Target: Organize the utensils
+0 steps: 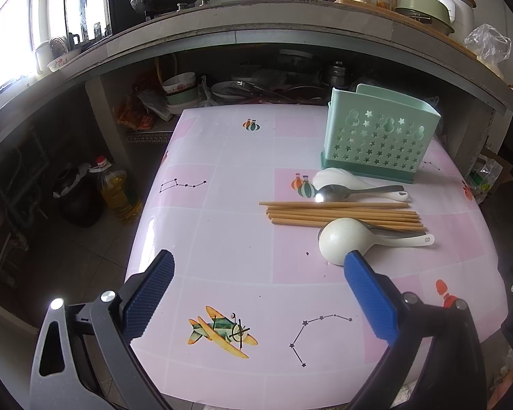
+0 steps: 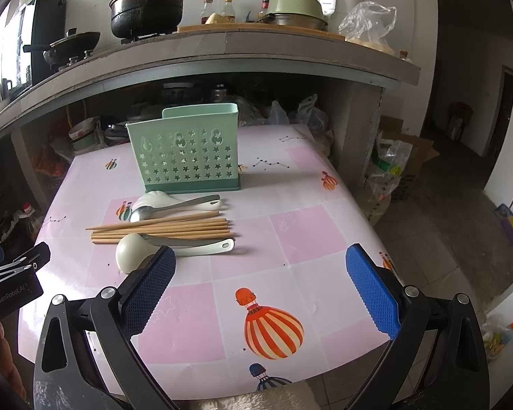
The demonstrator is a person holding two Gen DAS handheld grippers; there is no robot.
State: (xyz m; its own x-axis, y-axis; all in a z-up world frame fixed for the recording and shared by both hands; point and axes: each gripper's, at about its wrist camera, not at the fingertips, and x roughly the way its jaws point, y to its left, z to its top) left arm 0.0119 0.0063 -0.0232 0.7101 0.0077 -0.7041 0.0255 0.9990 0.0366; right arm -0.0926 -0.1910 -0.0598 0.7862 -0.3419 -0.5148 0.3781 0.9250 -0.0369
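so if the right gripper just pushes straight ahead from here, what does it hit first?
Probably nothing soon: the right gripper, open, points over bare table. The ladle and chopsticks lie left of its line, near the left finger. Depth is unclear.

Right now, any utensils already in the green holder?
No: the chopsticks, both white spoons and the metal spoon all lie on the table in front of the green holder.

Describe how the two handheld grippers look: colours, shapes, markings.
Left gripper and right gripper match: flat blue fingers with a fine dimpled grip texture, on dark grey-black angled arms with triangular cut-outs and silver pivot bolts. The right view shows "GenRobot.AI" on the left gripper's body.
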